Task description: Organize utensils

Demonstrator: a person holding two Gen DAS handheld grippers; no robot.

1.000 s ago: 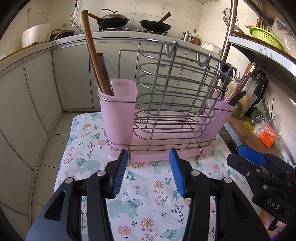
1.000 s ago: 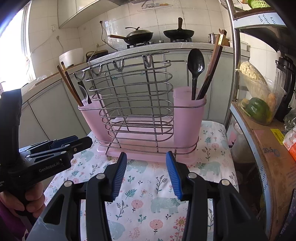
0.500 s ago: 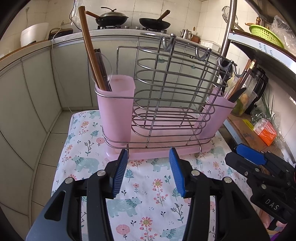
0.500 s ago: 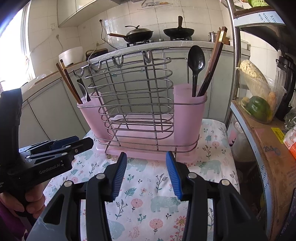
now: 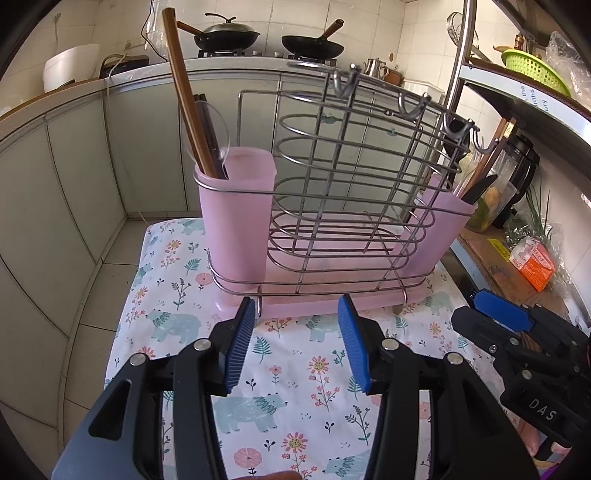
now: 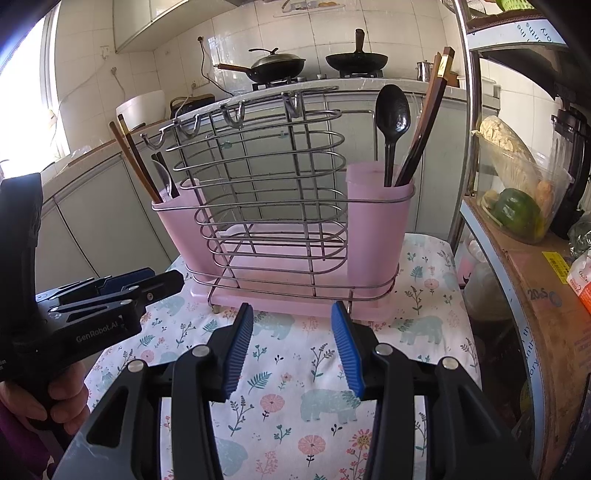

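Observation:
A wire utensil rack (image 5: 351, 177) on a pink tray stands on the floral cloth, with a pink cup at each end. The left cup (image 5: 236, 221) holds brown chopsticks (image 5: 181, 85) and a clear spoon (image 5: 218, 125). In the right wrist view, the right cup (image 6: 373, 221) holds a black spoon (image 6: 393, 110) and dark chopsticks (image 6: 432, 110). My left gripper (image 5: 297, 304) hovers just before the tray's front edge, open and empty. My right gripper (image 6: 291, 308) is likewise open and empty before the tray, near the right cup. Each gripper shows at the edge of the other's view.
The floral cloth (image 5: 295, 387) covers a small table with floor on its left. A shelf unit on the right carries a cardboard box (image 6: 535, 295), a tub of vegetables (image 6: 517, 192) and an orange carton (image 5: 532, 262). Woks (image 5: 225, 35) sit on the far counter. A hand (image 6: 44, 398) holds the left gripper.

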